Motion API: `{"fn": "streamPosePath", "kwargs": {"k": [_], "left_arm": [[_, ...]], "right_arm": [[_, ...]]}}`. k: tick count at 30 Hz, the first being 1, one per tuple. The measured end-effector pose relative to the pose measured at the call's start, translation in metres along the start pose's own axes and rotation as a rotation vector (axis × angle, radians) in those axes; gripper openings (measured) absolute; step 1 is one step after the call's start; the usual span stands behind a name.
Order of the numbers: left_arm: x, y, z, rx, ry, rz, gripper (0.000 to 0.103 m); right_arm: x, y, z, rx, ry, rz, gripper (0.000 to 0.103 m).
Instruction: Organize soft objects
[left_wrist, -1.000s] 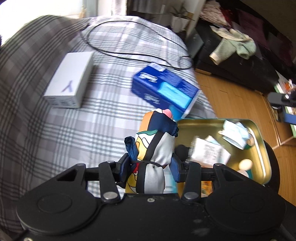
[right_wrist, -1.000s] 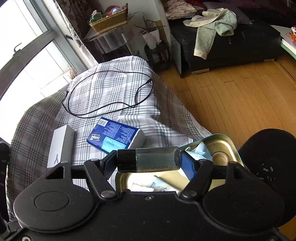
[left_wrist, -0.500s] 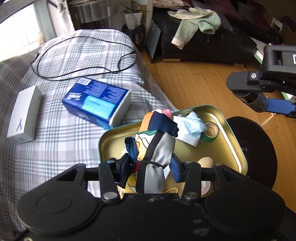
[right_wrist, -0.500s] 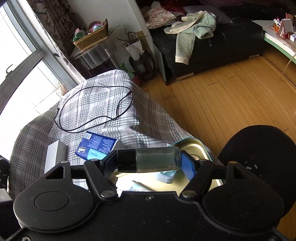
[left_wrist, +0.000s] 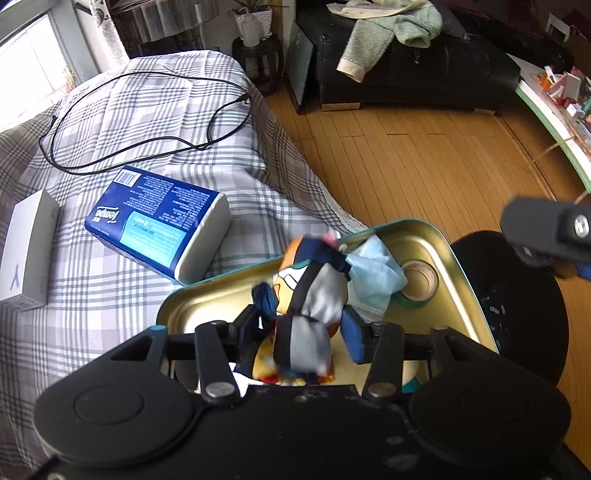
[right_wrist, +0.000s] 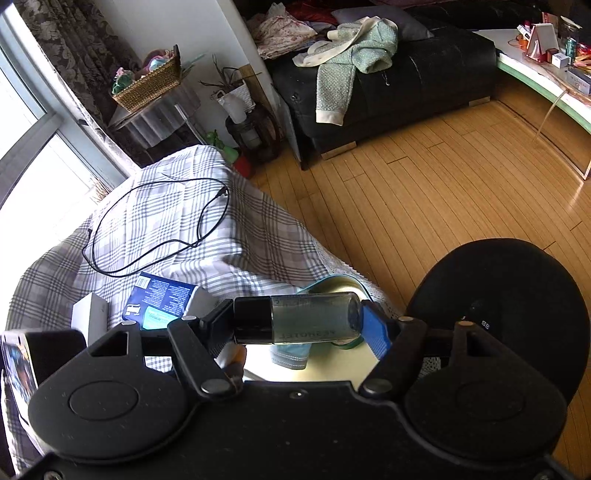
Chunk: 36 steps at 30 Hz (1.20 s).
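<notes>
While the left gripper (left_wrist: 301, 326) hangs over the shallow gold-coloured metal tray (left_wrist: 448, 254), its jaws are opening, and the bundled patterned scarf of navy, orange, white and grey cloth (left_wrist: 314, 291) sits between them with a visible gap at the blue right pad, so the pads no longer press it. A second ago that same bundle was pinched tight and carried above the grey-and-white plaid bedcover (left_wrist: 122, 110), beside the blue rectangular pack of tissues (left_wrist: 159, 225); half a second ago it had already come over the tray, still clamped. Now its blurred upper end tips toward the crumpled pale blue cloth (left_wrist: 375, 271) and the green roll of tape (left_wrist: 419, 284) lying in the tray. I judge this to be the release itself: the scarf is being dropped among the other items, and this piece of the sorting is nearly done.

The right gripper (right_wrist: 299, 321) holds a small clear bottle with a black cap (right_wrist: 299, 321) crosswise, pinched end to end between its pads, just as it did a second ago. It hovers at the tray's far edge, seemingly waiting its turn.

The white oblong box (left_wrist: 29, 247) and the looped black cable (left_wrist: 140, 147) lie untouched on the bedcover, well apart from the tray.
</notes>
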<state>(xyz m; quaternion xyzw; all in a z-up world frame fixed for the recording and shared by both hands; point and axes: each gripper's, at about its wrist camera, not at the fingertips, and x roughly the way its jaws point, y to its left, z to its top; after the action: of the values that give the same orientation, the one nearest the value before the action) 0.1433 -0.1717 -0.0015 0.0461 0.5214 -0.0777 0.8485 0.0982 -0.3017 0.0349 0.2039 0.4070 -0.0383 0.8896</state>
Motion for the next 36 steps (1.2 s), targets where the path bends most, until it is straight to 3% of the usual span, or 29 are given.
{"fn": "streamPosePath", "kwargs": {"k": [5, 10, 20, 28, 36], "left_arm": [[-0.005, 0.005, 0.002, 0.005, -0.034, 0.034, 0.076], [-0.014, 0.015, -0.009, -0.012, -0.032, 0.031, 0.085], [-0.051, 0.031, -0.030, -0.029, -0.099, 0.033, 0.094], [-0.067, 0.037, -0.039, -0.047, -0.116, 0.014, 0.095], [-0.088, 0.040, -0.063, -0.051, -0.156, 0.021, 0.099]], "right_arm": [[0.005, -0.003, -0.001, -0.017, 0.020, -0.040, 0.067], [0.011, -0.003, -0.004, -0.045, 0.052, -0.066, 0.068], [0.016, 0.001, -0.007, -0.094, 0.087, -0.097, 0.068], [0.020, 0.002, -0.009, -0.105, 0.098, -0.110, 0.068], [0.010, 0.010, -0.016, -0.141, 0.067, -0.121, 0.068]]}}
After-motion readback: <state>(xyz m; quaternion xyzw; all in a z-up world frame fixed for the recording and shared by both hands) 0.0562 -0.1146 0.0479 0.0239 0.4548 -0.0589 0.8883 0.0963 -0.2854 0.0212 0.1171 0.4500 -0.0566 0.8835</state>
